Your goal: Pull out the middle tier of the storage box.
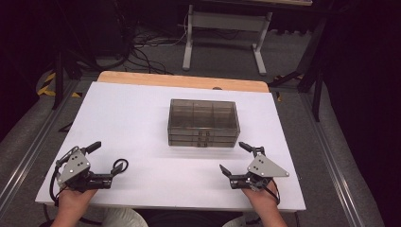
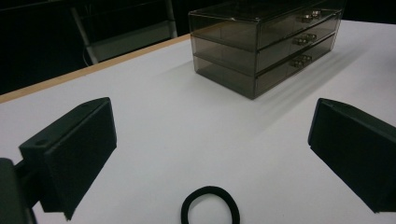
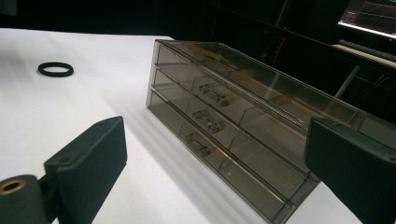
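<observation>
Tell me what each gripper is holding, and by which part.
Nothing is held. The left gripper and right gripper are both open and empty; the hair tie lies on the table between the left jaws, untouched.

One drawer box [image 1: 203,123] with three drawers, one black hair band [image 1: 120,166] and two tools are counted on one bench [image 1: 132,118].

drawer box [image 1: 203,122]: glossy smoky clear plastic | hair tie [image 2: 210,206]: matt black | table [image 1: 132,123]: smooth matt white

I work in a lab: tangled floor cables [image 1: 142,45] at upper left, a monitor [image 3: 371,14] at upper right.
</observation>
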Demonstrator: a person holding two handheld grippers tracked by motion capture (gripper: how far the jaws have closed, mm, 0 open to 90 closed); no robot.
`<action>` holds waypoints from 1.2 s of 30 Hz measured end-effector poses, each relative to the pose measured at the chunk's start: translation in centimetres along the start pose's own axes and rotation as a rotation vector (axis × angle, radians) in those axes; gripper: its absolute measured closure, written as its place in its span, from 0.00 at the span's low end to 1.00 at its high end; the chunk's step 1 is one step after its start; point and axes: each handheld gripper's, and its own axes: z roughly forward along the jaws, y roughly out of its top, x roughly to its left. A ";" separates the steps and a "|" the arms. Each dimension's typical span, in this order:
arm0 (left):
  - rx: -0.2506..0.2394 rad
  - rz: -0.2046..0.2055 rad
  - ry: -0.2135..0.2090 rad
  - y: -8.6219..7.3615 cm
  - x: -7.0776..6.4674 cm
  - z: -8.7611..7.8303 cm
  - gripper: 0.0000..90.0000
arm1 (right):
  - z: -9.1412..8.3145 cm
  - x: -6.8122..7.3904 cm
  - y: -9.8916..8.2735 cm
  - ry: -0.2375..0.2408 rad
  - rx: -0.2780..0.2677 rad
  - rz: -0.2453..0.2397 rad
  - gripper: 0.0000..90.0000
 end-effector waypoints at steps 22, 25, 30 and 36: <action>0.000 -0.001 0.004 0.0 0.0 0.0 0.02 | 3.1 0.8 0.9 0.050 0.022 -0.048 0.07; 0.000 -0.004 0.006 0.0 0.0 0.0 0.02 | 3.4 1.0 1.0 0.061 0.014 -0.052 0.06; 0.002 -0.003 0.003 0.0 0.0 0.1 0.02 | 4.2 1.3 1.1 0.083 0.021 -0.060 0.06; 0.004 -0.008 -0.001 0.0 -0.1 0.1 0.02 | 4.9 1.4 1.2 0.104 0.037 -0.054 0.06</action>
